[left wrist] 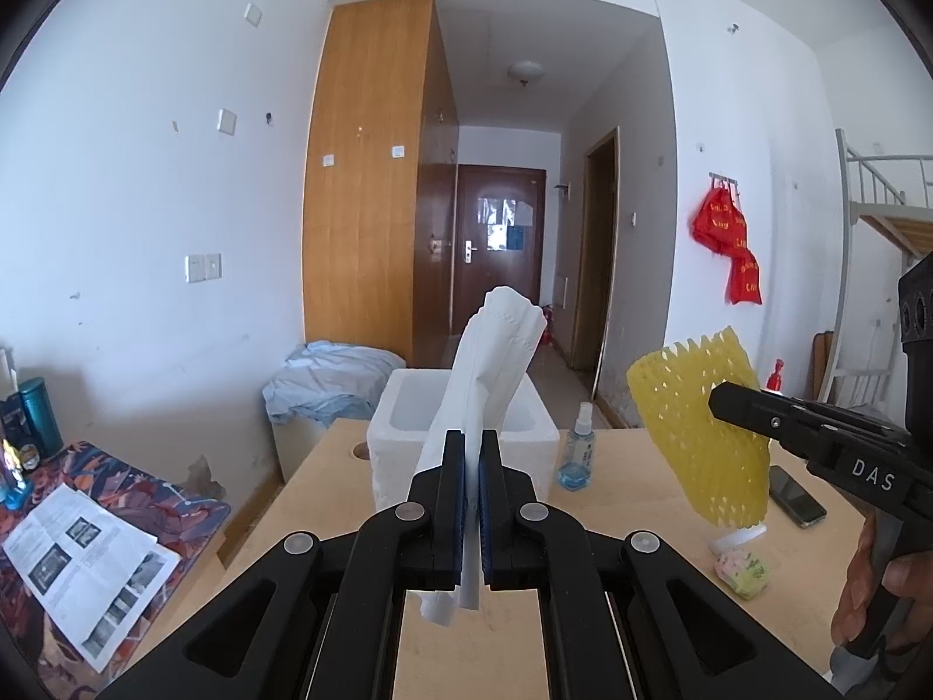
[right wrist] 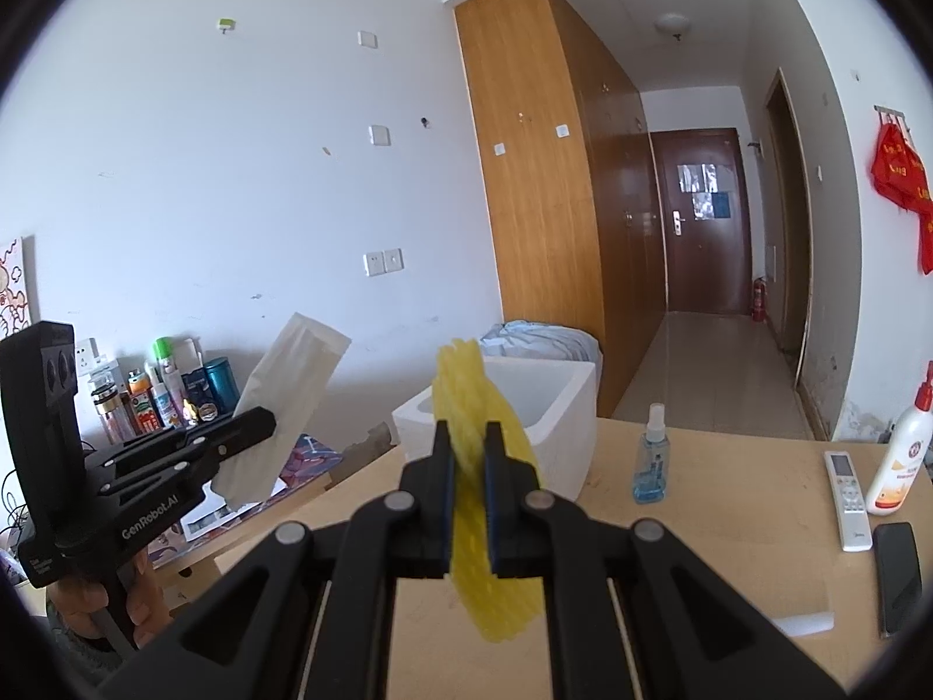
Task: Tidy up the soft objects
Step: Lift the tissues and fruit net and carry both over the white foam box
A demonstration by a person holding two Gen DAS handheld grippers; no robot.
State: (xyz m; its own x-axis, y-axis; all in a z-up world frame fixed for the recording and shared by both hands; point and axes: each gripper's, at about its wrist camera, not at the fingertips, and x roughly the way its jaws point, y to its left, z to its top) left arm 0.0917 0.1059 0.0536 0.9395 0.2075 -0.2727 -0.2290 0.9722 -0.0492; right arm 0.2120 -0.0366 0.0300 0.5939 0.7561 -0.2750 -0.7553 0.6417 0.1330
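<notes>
While my left gripper (left wrist: 472,443) is clenched on a white tissue (left wrist: 495,361) and my right gripper (right wrist: 466,437) is clenched on a yellow foam net (right wrist: 484,466), both pieces stand above the table (right wrist: 729,525), clear of its surface. Just beyond the fingers sits the white foam box (left wrist: 402,437), open-topped; I see only bare white walls inside. A spray bottle (left wrist: 577,449) stands just right of the box. Further right lie a remote (right wrist: 845,496), a lotion bottle (right wrist: 898,455) and a phone (right wrist: 898,571). The table's left edge drops to a lower surface with papers (left wrist: 87,560). Near table is open.
</notes>
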